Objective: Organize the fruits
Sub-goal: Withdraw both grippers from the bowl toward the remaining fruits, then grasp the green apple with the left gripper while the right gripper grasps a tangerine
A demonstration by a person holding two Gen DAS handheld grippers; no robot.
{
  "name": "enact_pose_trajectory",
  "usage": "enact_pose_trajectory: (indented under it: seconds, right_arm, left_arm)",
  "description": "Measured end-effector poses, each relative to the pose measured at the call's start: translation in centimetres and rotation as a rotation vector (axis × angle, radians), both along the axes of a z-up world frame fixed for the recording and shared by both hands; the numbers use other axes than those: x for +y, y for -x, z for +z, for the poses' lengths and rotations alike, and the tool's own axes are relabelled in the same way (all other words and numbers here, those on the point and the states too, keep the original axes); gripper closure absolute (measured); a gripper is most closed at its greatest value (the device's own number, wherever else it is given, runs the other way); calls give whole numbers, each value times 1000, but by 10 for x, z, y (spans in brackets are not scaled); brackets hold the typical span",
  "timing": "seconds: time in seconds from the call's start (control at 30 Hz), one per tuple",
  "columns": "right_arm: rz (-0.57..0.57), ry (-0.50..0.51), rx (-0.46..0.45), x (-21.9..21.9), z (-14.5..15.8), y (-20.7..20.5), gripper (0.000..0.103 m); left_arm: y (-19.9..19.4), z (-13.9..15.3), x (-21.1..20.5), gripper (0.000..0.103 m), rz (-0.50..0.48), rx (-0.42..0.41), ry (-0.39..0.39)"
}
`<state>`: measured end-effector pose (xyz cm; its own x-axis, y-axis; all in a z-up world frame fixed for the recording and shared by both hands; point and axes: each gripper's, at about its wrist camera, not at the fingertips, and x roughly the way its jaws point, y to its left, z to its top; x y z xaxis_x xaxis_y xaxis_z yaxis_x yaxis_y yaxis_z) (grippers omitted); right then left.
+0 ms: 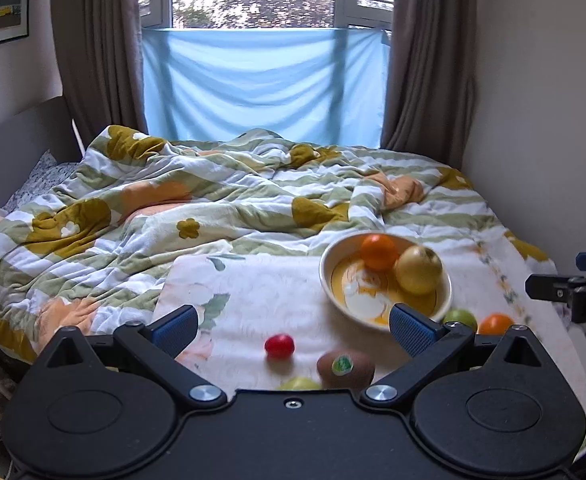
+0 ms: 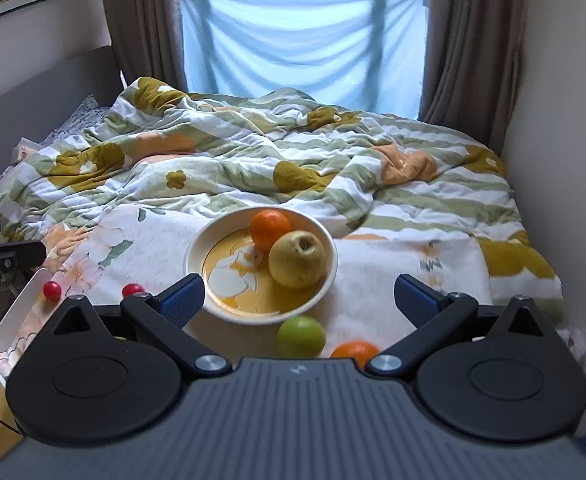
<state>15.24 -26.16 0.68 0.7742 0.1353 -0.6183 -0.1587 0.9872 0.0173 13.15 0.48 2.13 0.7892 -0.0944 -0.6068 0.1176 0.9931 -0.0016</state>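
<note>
A cream bowl sits on a white floral cloth on the bed. In it lie an orange and a yellow apple. Loose on the cloth lie a small red fruit, a kiwi with a sticker, a green fruit half hidden by the gripper body, a green apple and a second orange. My left gripper hovers open over the red fruit and kiwi. My right gripper is open near the bowl's front.
A rumpled green-and-white floral duvet covers the bed beyond the cloth. Walls and brown curtains close in both sides, with a blue sheet under the window. Two small red fruits lie by a white tray edge at the left.
</note>
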Motion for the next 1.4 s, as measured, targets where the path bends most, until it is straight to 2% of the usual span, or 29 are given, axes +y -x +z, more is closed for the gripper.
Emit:
enact_pose_trajectory:
  seconds: [0.23, 0.6, 0.77, 0.83, 1.0, 1.07, 1.2, 1.4]
  right_arm:
    - [-37, -16, 35, 12, -29, 29, 0]
    - [-78, 11, 52, 20, -96, 44, 0]
    - [-85, -3, 70, 21, -123, 42, 0]
    - [-88, -13, 74, 22, -129, 41, 0]
    - [-97, -34, 95, 23, -141, 39, 0]
    - [-97, -36, 107, 25, -144, 36, 0]
    - [-102, -45, 128, 28, -149, 33, 0]
    - [-106, -57, 138, 26, -150, 27, 0]
  left_arm:
    - [16, -37, 7, 0, -65, -20, -41]
    - [5, -108, 5, 1, -128, -40, -105]
    - [-6, -129, 0, 8, -146, -24, -107]
    - [-10, -135, -2, 13, -153, -6, -113]
    - [-20, -146, -9, 15, -155, 35, -151]
    - [-24, -148, -11, 21, -157, 50, -158]
    - [-31, -152, -13, 40, -159, 87, -155]
    - [-34, -150, -8, 41, -144, 115, -101]
